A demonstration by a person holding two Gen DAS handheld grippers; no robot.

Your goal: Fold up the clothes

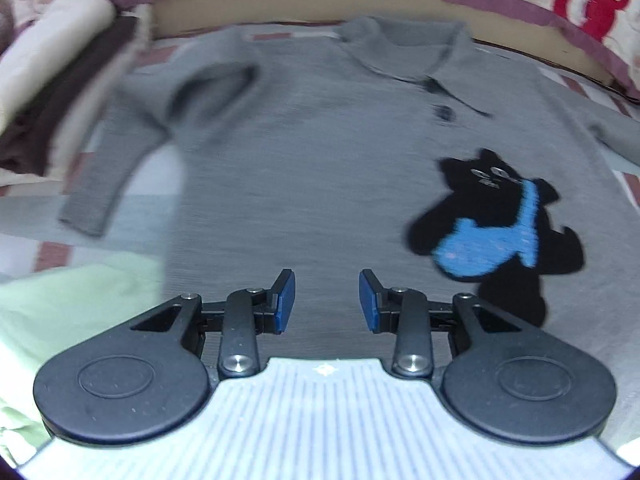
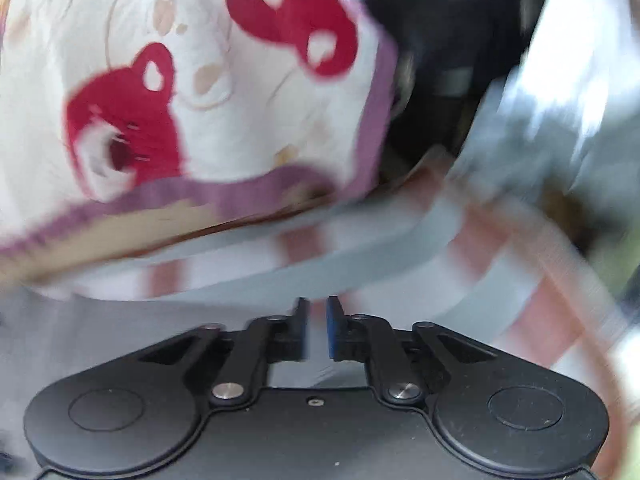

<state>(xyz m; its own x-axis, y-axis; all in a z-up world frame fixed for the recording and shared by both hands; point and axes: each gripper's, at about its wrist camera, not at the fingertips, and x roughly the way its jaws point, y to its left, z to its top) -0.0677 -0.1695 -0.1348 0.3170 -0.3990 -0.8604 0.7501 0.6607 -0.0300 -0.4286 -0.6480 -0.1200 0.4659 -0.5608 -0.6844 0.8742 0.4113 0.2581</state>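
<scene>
The right wrist view is heavily blurred, showing only the right claw point(image 2: 318, 328) narrowed to a slit, gripping nothing, while the left claw point(image 1: 327, 300) hovers wide apart over the grey sweater point(image 1: 304, 160) spread flat on the bed point(image 1: 52, 248), its right sleeve cut off.

A home bedroom: a striped bedsheet point(image 1: 120, 208) and a bear-print quilt point(image 2: 160, 80) cover the bed.
</scene>
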